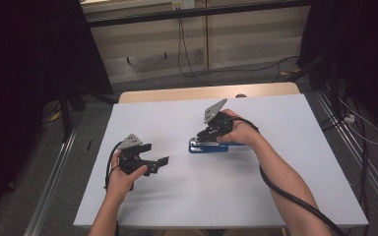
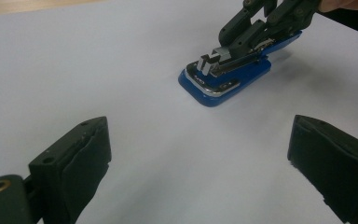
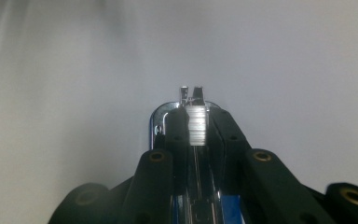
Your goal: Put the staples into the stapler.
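Note:
A blue stapler (image 1: 207, 147) lies near the middle of the white table (image 1: 275, 187), its chrome nose pointing left. My right gripper (image 1: 200, 137) comes down on it from the right, shut on the metal staple channel. In the right gripper view the jaws (image 3: 196, 116) press either side of a silver staple strip (image 3: 196, 126). The left gripper view shows the stapler (image 2: 223, 84) with the right gripper (image 2: 209, 63) on it, the blue lid raised behind. My left gripper (image 1: 158, 164) rests low at the left, apart from the stapler. It (image 2: 200, 135) stands open with nothing between its pads.
A wooden strip (image 1: 177, 93) runs along the table's far edge, with a small round thing (image 1: 241, 96) on it. Beyond it are grey floor, loose cables (image 1: 187, 64) and dark curtains on both sides. Metal rails (image 1: 54, 167) flank the table.

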The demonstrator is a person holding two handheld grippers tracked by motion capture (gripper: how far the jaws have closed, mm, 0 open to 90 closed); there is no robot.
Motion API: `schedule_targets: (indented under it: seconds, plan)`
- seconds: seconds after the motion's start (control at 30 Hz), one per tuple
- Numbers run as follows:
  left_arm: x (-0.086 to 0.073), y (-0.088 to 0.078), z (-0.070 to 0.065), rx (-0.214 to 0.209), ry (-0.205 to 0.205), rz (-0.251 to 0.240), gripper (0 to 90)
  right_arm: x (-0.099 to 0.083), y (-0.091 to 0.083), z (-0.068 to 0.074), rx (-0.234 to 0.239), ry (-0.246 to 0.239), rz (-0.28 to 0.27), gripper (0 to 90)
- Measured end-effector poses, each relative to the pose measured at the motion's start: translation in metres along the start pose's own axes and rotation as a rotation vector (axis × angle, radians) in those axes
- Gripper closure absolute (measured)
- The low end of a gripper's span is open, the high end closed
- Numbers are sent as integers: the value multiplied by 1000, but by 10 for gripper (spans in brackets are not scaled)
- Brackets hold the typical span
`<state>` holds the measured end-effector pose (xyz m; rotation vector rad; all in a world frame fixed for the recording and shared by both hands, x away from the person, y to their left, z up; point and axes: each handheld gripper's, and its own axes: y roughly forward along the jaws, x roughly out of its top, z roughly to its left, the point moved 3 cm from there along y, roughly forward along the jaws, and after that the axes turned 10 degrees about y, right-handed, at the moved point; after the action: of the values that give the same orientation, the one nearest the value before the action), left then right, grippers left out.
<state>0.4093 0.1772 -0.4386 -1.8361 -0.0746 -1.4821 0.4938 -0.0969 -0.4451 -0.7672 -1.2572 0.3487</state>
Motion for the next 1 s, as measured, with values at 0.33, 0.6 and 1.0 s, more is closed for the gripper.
schedule_targets:
  seconds: [0.33,0.6,1.0]
  plan:
    - [-1,0,0,-1,-1,5,61,0,1,-1,4,-7,5,793]
    - [-2,1,0,-4,-1,8,61,-1,2,-2,7,-4,8,793]
    - [-2,1,1,-3,-1,11,61,0,2,-2,15,-9,13,793]
